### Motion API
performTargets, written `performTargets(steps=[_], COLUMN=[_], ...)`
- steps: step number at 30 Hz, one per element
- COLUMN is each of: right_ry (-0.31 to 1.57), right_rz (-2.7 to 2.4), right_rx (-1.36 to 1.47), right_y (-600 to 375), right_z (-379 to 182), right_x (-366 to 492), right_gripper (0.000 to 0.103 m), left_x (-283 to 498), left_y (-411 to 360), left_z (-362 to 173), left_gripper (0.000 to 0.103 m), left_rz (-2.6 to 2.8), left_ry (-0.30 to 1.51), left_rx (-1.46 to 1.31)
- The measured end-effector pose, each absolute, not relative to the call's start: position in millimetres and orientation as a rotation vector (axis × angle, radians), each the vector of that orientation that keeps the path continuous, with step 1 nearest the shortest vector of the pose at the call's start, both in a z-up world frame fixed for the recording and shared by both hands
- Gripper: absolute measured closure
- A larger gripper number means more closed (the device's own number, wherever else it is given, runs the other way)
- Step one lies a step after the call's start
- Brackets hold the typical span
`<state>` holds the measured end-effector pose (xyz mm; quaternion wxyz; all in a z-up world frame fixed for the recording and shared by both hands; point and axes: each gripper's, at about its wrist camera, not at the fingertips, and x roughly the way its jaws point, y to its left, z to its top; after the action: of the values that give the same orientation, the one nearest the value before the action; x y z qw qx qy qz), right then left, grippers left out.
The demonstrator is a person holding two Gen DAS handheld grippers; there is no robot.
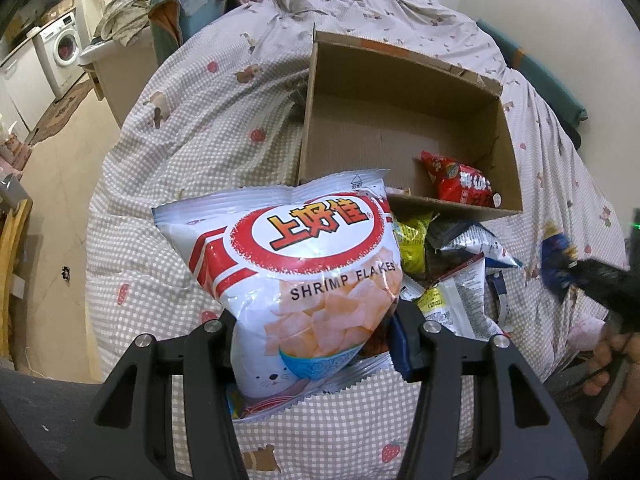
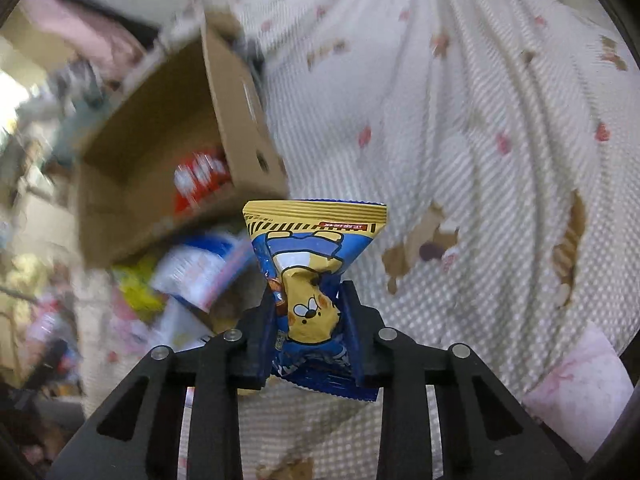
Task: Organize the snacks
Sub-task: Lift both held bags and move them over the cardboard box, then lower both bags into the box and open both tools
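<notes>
Left tool (image 1: 320, 332) clamping the shrimp flakes bag (image 1: 304, 268), right tool (image 2: 308, 312) pinching the blue-yellow packet (image 2: 316, 264), both being carried just short of the cardboard box (image 1: 404, 120) for dropping inside.

Box (image 1: 400, 120) on bed (image 1: 180, 160), one bag (image 1: 460, 180) in its near right corner; snack pile (image 1: 452, 276) on the bed just before it.
</notes>
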<state>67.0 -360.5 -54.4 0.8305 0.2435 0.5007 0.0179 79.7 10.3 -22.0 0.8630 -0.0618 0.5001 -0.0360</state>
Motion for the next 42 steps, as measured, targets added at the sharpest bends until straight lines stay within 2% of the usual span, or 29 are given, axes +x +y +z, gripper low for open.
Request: performTargets(steps=[5,9,16,24,32,42], right_ry=[0.781,0.707,0.718,0.762,0.826,0.976], right_rz=[0.125,0.174,0.254,0.337,0.384,0.396], right_rx=[0.601,0.625,0.614,0.525,0.468,0.468], right_y=[-370,-366,-350,-308,-271,-256], right_z=[0,19,20,24,-7,-60], right_x=[46,52,99,144,178,192], right_gripper=[0.073,0.073,0.073,0.073,0.073,0.073], left_x=[90,107,141,182,205,216], left_y=[15,12,2,-18,-38,-49], left_z=[-2,17,35,22,-6,-41], left_gripper=[0.054,0.054,0.054,0.054,0.054,0.054], left_rz=[-0.072,-0.070,-0.083,-0.106,-0.122,-0.168], left_ry=[1.021,0.978,0.937,0.941,0.894,0.975], left_rx=[-0.141,-0.097,-0.075,-0.049,0.030,0.060])
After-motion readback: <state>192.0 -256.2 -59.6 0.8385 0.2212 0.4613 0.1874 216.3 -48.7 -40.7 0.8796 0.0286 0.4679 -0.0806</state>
